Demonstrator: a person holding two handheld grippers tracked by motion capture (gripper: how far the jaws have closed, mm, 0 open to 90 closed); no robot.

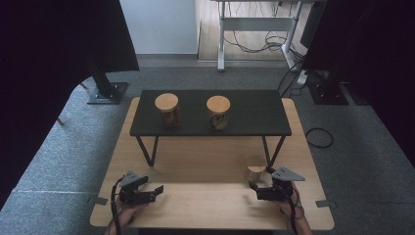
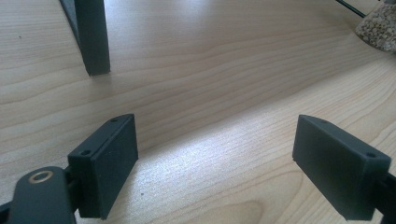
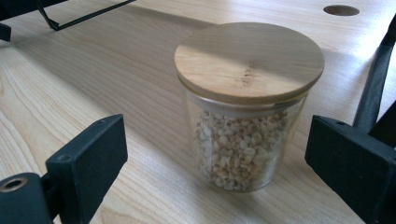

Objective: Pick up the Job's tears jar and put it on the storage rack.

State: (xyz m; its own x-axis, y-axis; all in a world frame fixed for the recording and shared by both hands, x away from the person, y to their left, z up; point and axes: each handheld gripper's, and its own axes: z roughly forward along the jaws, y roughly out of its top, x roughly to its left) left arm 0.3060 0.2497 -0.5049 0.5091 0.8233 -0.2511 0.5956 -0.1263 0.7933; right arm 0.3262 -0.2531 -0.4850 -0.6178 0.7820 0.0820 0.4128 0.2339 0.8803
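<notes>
A small glass jar (image 3: 243, 140) of pale grains with a round wooden lid stands upright on the wooden table (image 1: 205, 161), near a right leg of the black shelf. My right gripper (image 3: 217, 142) is open just in front of it; the jar sits a little beyond the two black jaws and neither pad touches it. From above, the right gripper (image 1: 261, 179) lies at the table's front right beside the jar (image 1: 254, 172). My left gripper (image 1: 151, 185) rests at the front left, open with only bare wood between the jaws of this left gripper (image 2: 215, 154).
A low black shelf (image 1: 254, 115) on thin legs spans the far half of the table and carries two wooden-lidded jars (image 1: 168, 108) (image 1: 218, 111). One shelf leg (image 2: 93, 37) stands ahead of the left gripper. A round hole (image 3: 341, 10) is in the tabletop. Grey carpet surrounds the table.
</notes>
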